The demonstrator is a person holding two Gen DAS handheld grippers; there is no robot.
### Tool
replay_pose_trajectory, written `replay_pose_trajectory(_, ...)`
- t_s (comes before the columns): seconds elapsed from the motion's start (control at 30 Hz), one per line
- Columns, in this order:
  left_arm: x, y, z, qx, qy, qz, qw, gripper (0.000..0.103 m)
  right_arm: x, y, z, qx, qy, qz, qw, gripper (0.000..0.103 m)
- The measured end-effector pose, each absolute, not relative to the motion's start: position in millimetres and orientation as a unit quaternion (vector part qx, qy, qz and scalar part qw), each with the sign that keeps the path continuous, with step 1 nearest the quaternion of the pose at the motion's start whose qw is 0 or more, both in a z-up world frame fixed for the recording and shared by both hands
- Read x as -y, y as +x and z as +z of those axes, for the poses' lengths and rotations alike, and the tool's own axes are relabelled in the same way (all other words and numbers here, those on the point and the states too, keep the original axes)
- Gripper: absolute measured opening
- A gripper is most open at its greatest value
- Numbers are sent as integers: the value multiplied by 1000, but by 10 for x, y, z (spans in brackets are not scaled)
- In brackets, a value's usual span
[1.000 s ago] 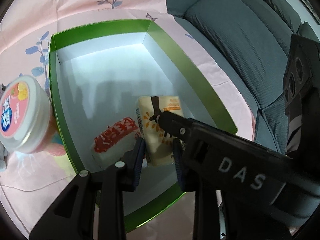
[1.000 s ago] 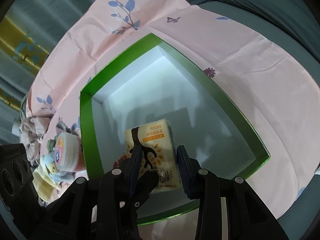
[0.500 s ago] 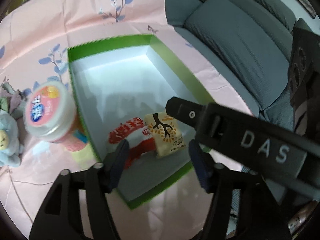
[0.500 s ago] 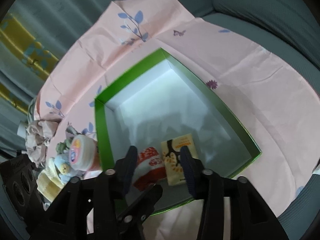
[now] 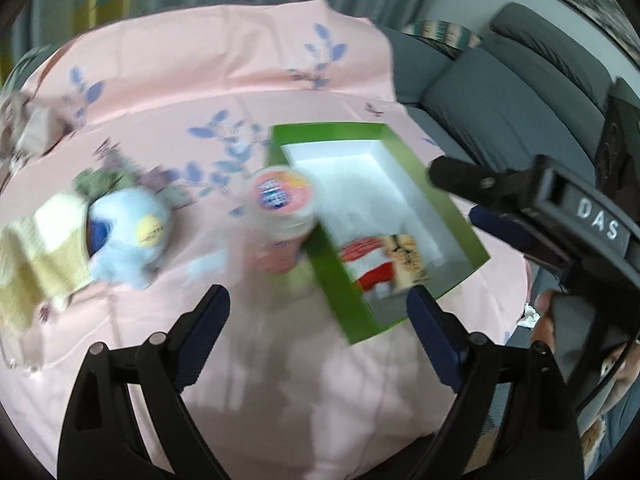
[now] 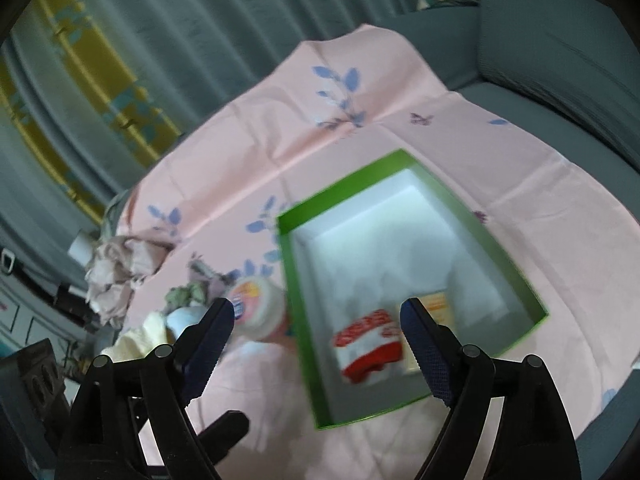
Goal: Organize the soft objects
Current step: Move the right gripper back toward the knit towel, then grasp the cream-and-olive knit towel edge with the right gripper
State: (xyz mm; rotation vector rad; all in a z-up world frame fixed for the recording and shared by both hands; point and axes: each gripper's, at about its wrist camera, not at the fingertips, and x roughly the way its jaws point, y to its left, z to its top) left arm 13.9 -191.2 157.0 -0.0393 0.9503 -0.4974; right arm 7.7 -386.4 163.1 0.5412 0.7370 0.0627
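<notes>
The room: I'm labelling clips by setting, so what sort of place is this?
Probably a home living room: a grey sofa beside the pink floral cloth, with pleated curtains behind.

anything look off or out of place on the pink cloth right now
Nothing looks spilled or damaged. The round tub stands hard against the outer wall of the green box, not in it. The red-and-white packet and yellow packet lie crowded at the box's near end. Soft toys remain piled outside.
</notes>
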Motion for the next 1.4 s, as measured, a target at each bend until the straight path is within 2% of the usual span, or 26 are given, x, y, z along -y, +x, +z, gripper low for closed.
replay_pose_trajectory(0.2,1136,145,1457,-472,-60,-160,865,90,3489,118,1731,-359,235,75,900,86)
replay_pose_trajectory(0.37,307,56,1251,-468,-180,-84,861,90,3083,179,1761,-375,200,111,898,86)
replay_pose_trajectory(0.53,-72,77,929,-492,-188,-30,849,90,2649,266,1679,-399,161,149,890,86)
replay_pose_trajectory(0.83,-319,198,706,-501,-210,3,839,88,1945,536,1434,-454,119,167,867,86)
replay_pose_trajectory(0.93,-397,234,718,-502,-222,11,836,87,1726,711,1370,-471,114,150,862,82)
replay_pose_trajectory(1.03,-571,191,765,-489,-245,19,837,85,1538,883,1366,-484,115,164,852,77)
replay_pose_trajectory(1.27,-853,141,804,-474,-268,63,837,75,829,1184,1395,-509,110,244,818,77)
replay_pose_trajectory(1.4,-1012,133,785,-469,-303,97,824,74,469,1313,1357,-518,129,280,798,77)
